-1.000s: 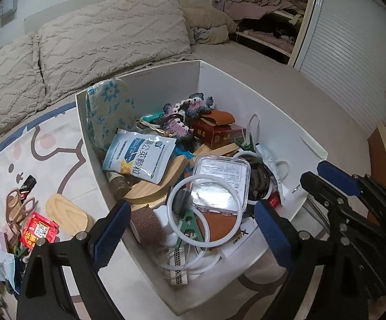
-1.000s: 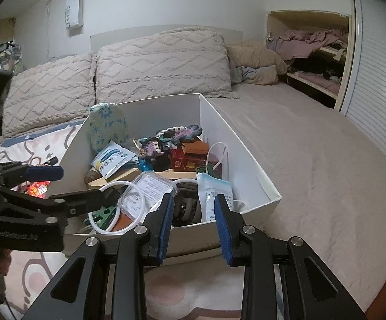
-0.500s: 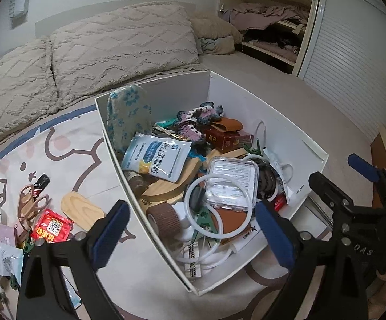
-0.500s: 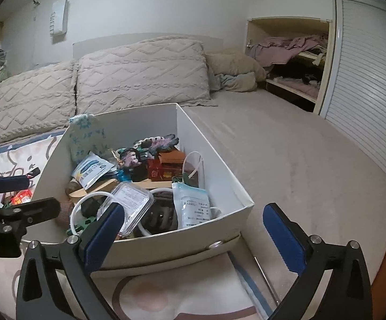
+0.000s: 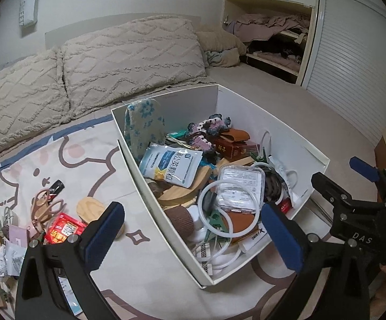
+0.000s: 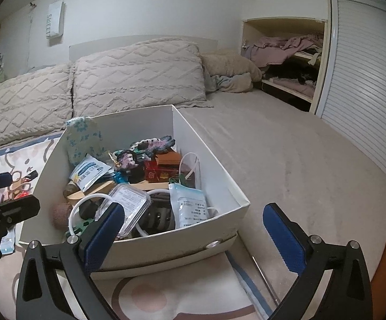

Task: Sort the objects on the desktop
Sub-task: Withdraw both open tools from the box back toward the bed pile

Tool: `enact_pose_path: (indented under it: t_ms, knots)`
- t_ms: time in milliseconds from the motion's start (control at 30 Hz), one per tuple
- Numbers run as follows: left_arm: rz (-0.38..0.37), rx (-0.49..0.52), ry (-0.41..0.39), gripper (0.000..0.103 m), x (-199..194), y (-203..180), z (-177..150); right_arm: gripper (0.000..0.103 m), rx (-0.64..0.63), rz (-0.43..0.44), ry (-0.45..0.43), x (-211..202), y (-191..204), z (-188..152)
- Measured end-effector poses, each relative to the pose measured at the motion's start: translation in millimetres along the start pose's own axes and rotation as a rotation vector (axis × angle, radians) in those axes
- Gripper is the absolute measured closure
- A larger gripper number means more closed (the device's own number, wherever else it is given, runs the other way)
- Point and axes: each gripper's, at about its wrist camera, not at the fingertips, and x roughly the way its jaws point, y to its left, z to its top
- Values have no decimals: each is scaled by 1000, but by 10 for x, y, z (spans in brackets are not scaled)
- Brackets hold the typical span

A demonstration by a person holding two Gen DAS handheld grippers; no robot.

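Note:
A white box sits on the bed, filled with several small items: a blue-white pouch, a clear plastic case, a white ring, a red box and a crochet piece. My left gripper is open and empty, above the box's near-left side. My right gripper is open and empty, at the box's near-right corner. More loose items lie left of the box: a wooden oval, a red packet and scissors.
The box stands on a cartoon-print sheet over a beige bed. Two textured pillows lie behind. An open closet shelf with clothes and a slatted door are at the right.
My right gripper opened wide from nearly shut. Both grippers pulled back and up from the box, so more of the bed and loose items show.

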Motion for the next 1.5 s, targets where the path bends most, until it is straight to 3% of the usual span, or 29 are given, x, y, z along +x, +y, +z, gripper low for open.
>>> enact_pose_path:
  t_ms: [700,1067,1500]
  knots:
    - [88,-66,-48,0,-277,491,-145,0,-64,29,-29,-101,314,40]
    - [148,-105,-83,0,-542,866,-307,0,-67,126,-84,-301,517,83]
    - [241,-140,-162,0,-1140,1299,-486,0,-98,229,-146,-568,836,128]
